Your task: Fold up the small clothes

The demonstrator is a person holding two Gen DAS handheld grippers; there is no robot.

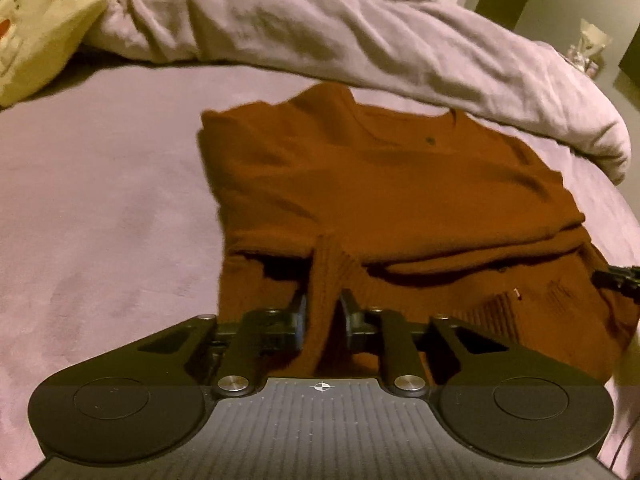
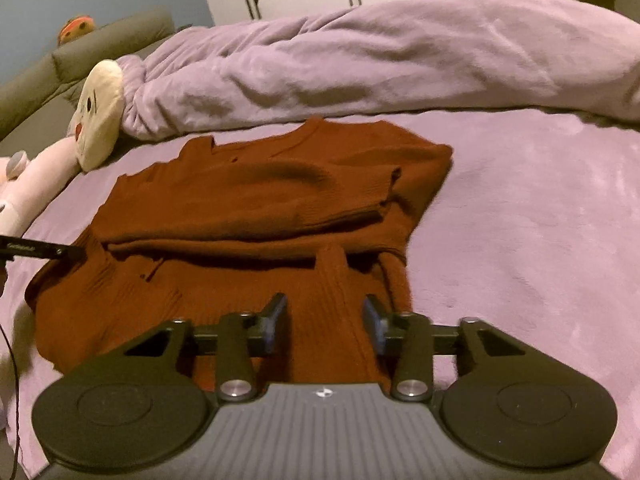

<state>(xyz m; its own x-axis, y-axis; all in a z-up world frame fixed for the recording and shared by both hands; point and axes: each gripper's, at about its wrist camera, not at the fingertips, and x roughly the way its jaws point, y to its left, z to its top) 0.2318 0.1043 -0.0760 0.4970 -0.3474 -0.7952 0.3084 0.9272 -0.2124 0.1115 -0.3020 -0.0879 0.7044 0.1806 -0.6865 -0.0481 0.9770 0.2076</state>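
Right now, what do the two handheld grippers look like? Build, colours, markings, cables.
Both match. The left gripper and right gripper each have a grey ribbed body with a small round crosshair mark, two black round side lobes, black linkage arms on silver pivot screws, and black fingers with blue pads. A thin dark cable hangs at the right view's left edge. No sleeves visible.

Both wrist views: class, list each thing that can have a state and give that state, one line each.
Rust-brown sweater: lying on the bed, partly folded, sleeves laid across the body.
Left tool: nearly closed around a ribbed fold at the hem.
Right tool: open, fingers either side of a ribbed fold.
Lilac duvet: bunched behind the sweater.
Cream plush toy: lying against the duvet.
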